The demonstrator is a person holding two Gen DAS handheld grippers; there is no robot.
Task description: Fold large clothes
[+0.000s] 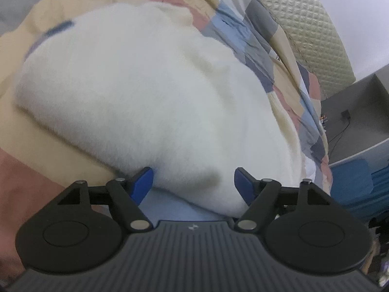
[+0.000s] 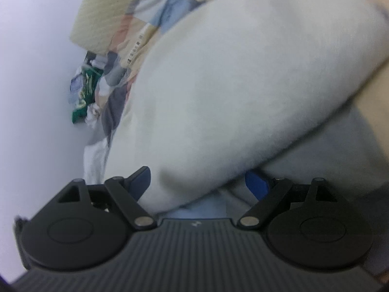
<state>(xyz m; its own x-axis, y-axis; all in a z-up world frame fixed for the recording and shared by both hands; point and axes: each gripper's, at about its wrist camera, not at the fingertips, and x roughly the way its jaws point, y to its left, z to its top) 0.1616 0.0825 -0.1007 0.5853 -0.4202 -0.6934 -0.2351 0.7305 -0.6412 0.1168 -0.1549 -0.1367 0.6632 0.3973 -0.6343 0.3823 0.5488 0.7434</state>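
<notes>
- While the patchwork bedspread (image 1: pixel 245 34) is covering the whole bed, a quilted cream headboard (image 1: pixel 313 34) is rising behind it.
- The white fleece garment (image 1: pixel 136 97) is lying folded into a thick bundle on the bedspread, filling most of both views.
- The left gripper (image 1: pixel 193 182) is sitting at the garment's near edge, its jaws standing spread, with the fleece bulging between the blue pads (image 1: pixel 143 185) but not being squeezed.
- The right gripper (image 2: pixel 201 182) is facing another near edge of the garment, jaws spread wide, the fleece overhanging the gap and partly hiding one pad.
- Blur is softening both views.
</notes>
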